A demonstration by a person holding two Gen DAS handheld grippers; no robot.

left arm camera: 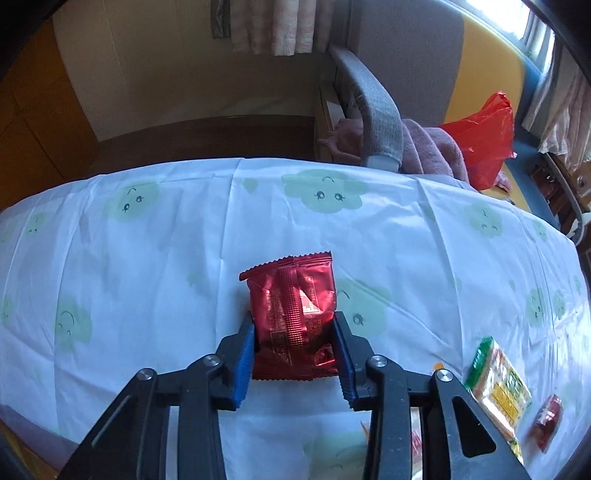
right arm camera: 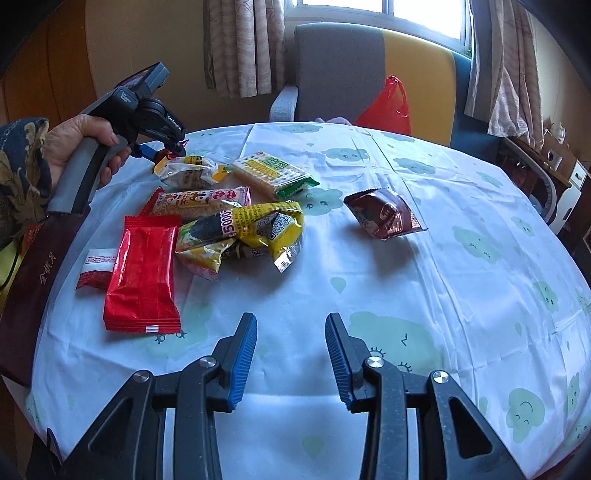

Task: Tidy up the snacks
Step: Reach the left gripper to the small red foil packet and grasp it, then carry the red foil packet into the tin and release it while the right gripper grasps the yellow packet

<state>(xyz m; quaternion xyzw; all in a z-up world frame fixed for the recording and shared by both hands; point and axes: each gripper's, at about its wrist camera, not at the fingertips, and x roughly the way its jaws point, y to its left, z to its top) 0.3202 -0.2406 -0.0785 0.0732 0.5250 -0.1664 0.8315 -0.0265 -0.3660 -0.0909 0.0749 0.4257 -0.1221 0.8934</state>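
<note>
- The left gripper (left arm camera: 293,338) has its blue-padded fingers (left arm camera: 243,363) pressed against both sides of a dark red foil packet (left arm camera: 293,321), which stands up between them above the table (left arm camera: 147,258).
- The right gripper (right arm camera: 291,350) has its fingers (right arm camera: 245,354) spread wide with nothing between them, hovering low over a bare part of the table's cloth.
- From the right wrist view, the left gripper sits at the table's far left edge, gripped by the person's left hand (right arm camera: 79,144) with a patterned sleeve behind it.
- The snack pile (right arm camera: 221,218) lies between the two grippers: a bright red wrapper (right arm camera: 142,273), yellow packets (right arm camera: 255,229), a green-ended cracker pack (right arm camera: 271,177).
- A brown packet (right arm camera: 384,214) lies alone, well apart to the right of the pile.
- The table wears a white cloth printed with pale green smiling clouds, creased along fold lines.
- Beyond the table stands a grey armchair (right arm camera: 336,70) with a red plastic bag (right arm camera: 388,107) on it, curtains (right arm camera: 243,44) and a bright window (right arm camera: 384,11) behind.
</note>
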